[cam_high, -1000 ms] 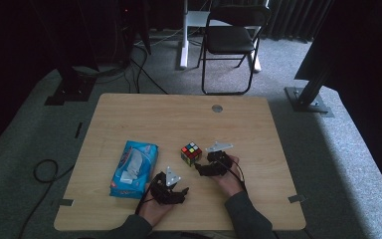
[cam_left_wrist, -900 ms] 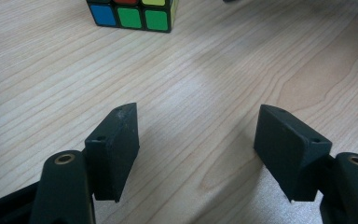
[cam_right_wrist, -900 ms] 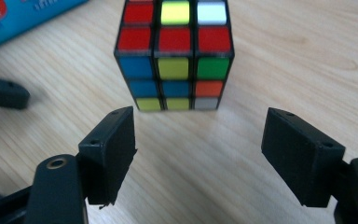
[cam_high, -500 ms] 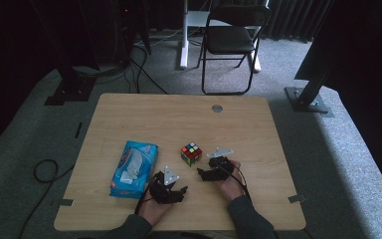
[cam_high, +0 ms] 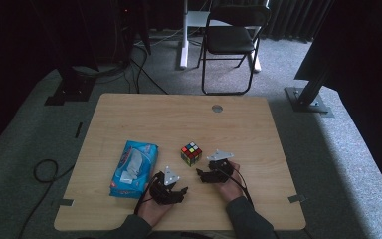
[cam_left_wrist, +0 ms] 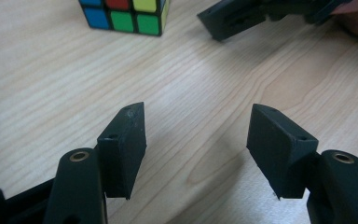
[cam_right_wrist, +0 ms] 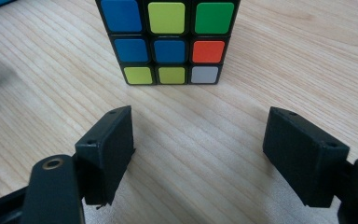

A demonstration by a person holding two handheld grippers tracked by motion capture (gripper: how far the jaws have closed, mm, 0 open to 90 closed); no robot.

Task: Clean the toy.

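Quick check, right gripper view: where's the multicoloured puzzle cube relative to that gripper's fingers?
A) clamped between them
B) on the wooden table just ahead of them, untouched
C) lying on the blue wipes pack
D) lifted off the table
B: the multicoloured puzzle cube sits on the wooden table ahead of the right gripper, whose fingers stand apart around bare wood.

The left tool [cam_high: 171, 186] narrowed its jaws on nothing; the right tool [cam_high: 210, 171] spread slightly, backing toward five o'clock from the cube [cam_high: 191, 153].

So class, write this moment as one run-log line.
left gripper: open, jaws just closing, nothing between | right gripper: open, facing puzzle cube, not touching | wipes pack: left of cube
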